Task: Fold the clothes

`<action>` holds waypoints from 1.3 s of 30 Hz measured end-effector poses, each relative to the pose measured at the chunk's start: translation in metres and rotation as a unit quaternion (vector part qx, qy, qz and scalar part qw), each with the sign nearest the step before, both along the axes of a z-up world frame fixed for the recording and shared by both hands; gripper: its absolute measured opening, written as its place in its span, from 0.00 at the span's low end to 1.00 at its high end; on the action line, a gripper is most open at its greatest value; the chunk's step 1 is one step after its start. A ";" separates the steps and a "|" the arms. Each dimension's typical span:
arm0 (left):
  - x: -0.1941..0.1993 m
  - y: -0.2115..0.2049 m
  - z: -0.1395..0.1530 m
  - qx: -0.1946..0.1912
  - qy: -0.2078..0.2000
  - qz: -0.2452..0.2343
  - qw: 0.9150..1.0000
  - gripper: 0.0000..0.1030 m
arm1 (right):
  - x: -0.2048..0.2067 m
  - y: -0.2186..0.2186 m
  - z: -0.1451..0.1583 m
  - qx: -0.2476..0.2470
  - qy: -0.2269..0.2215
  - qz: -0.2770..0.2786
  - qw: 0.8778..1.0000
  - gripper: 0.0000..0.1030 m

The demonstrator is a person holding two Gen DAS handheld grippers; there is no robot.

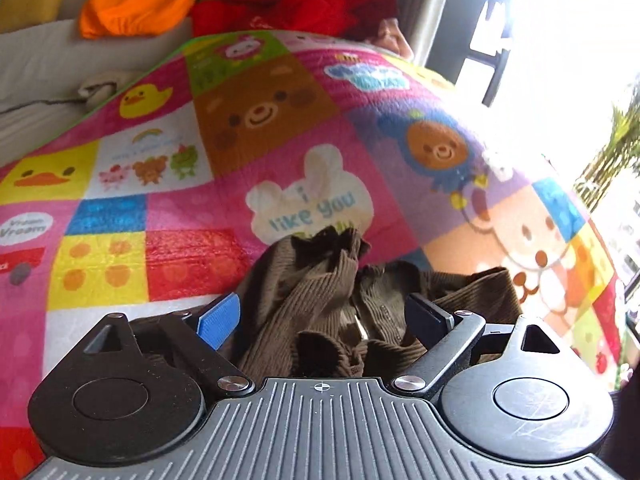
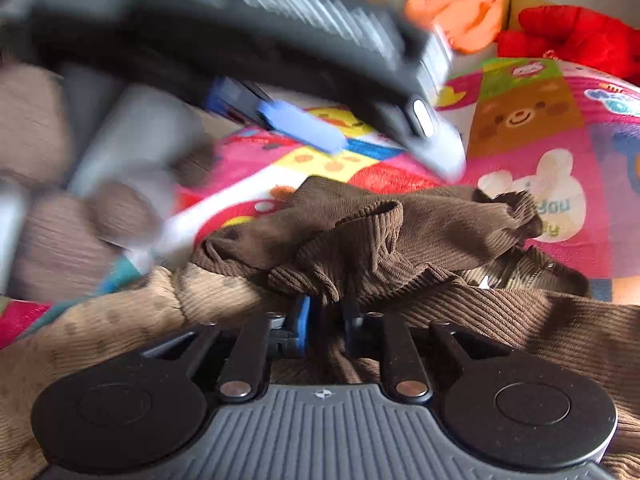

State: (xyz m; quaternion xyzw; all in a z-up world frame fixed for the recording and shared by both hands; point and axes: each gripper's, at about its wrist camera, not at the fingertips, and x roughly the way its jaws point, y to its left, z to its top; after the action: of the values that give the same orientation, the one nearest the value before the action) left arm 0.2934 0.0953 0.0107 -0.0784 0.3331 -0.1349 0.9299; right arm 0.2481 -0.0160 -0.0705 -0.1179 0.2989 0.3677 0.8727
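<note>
At the bottom of the frame the right gripper [image 2: 323,322] pinches the soft, limp brown ribbed garment [image 2: 400,236], bunched on the colourful mat [image 2: 560,148], better held by an edge; the left gripper [image 1: 324,312] hovers with fingers apart.

Brown ribbed garment [image 1: 320,300], seen crumpled in a loose heap on a bright cartoon-patterned mat [image 1: 168,184]. Bunched into folds and ridges, with a ruffled edge raised at the far side near a white rabbit print. Lay spread wider toward the near side in the right wrist view [image 2: 380,240], where a paler tan stretch of the same ribbed cloth ran off to the left. Not yet folded.
</note>
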 end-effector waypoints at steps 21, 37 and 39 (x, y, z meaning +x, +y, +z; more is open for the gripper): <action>-0.045 -0.026 0.078 -0.018 -0.133 -0.003 0.991 0.07 | -0.045 -0.208 0.047 0.156 -0.026 -0.257 0.953 0.47; -0.096 -0.053 -0.001 -0.026 -0.038 -0.113 0.993 0.92 | -0.006 -0.184 0.037 0.173 0.037 -0.230 0.957 0.62; -0.099 -0.036 0.000 -0.038 -0.034 -0.089 0.995 0.92 | 0.012 -0.167 0.024 0.167 0.068 -0.217 0.959 0.63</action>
State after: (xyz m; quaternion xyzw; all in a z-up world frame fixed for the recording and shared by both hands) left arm 0.1942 0.0590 0.0103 -0.0788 0.3012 -0.2324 0.9214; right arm 0.2603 -0.1827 -0.0466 0.1225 0.3101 0.2211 0.9165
